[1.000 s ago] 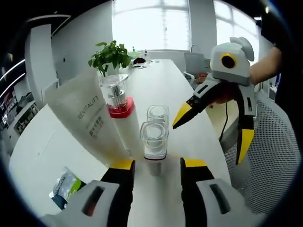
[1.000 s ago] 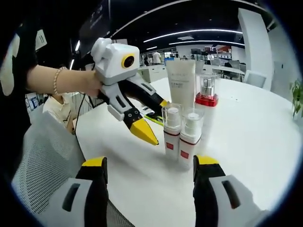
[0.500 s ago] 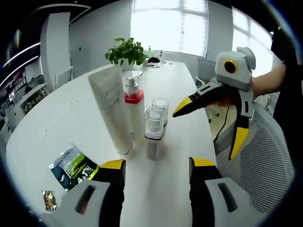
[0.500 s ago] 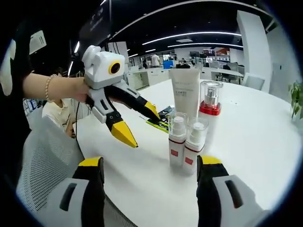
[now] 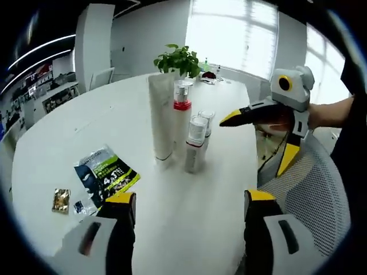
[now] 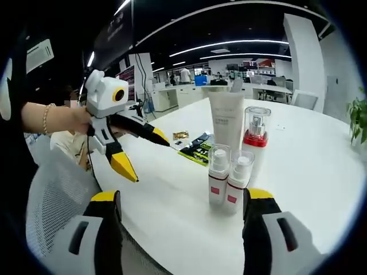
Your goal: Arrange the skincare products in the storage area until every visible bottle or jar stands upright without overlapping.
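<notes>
Four skincare items stand upright, clustered on the desk: tube, pump bottle, two small bottles. My left tool and right tool are spread, holding nothing, apart from them.

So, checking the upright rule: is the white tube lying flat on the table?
No, the white tube stands upright beside the red-collared pump bottle.

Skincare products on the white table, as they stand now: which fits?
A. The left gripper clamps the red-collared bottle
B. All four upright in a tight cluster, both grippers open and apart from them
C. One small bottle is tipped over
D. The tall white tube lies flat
B: the tall white tube, red-collared bottle and two small bottles stand upright together, while the left gripper and right gripper hang open beside them.
</notes>
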Tool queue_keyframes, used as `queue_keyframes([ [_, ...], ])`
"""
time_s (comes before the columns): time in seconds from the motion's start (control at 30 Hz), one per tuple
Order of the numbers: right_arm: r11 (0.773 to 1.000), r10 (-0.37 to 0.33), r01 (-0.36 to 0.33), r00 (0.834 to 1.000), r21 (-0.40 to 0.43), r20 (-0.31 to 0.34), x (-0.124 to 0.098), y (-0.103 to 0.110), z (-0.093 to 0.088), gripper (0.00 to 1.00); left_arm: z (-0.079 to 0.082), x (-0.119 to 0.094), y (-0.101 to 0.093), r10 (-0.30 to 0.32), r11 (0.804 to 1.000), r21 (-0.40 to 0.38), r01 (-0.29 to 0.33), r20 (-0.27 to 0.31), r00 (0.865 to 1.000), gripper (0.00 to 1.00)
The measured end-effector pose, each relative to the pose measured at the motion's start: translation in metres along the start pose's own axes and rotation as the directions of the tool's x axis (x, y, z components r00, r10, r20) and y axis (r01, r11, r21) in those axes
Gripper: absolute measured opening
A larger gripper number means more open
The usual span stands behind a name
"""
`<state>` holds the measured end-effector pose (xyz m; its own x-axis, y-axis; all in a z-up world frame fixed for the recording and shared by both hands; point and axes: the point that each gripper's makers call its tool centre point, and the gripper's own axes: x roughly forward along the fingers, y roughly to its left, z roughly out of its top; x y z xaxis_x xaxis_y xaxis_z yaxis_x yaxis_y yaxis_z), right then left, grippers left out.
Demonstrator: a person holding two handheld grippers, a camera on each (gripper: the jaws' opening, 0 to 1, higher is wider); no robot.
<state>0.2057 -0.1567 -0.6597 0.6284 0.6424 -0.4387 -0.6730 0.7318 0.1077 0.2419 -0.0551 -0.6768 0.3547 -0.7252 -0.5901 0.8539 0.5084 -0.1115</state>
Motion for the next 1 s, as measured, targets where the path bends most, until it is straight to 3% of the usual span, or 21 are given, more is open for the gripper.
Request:
queue_keyframes([
  [0.6,1.000,-0.010,0.010,1.000,0.007,-0.007,-0.007,0.008,0.002,0.95,-0.045,-0.059,-0.005,0.110,0.979,-0.173,-0.108,0.005,0.994,0.90],
  [1.0,1.000,-0.018,0.018,1.000,-0.014,-0.006,-0.011,0.011,0.004,0.96,-0.065,-0.089,-0.005,0.179,0.958,-0.228,-0.173,0.007,0.984,0.95],
])
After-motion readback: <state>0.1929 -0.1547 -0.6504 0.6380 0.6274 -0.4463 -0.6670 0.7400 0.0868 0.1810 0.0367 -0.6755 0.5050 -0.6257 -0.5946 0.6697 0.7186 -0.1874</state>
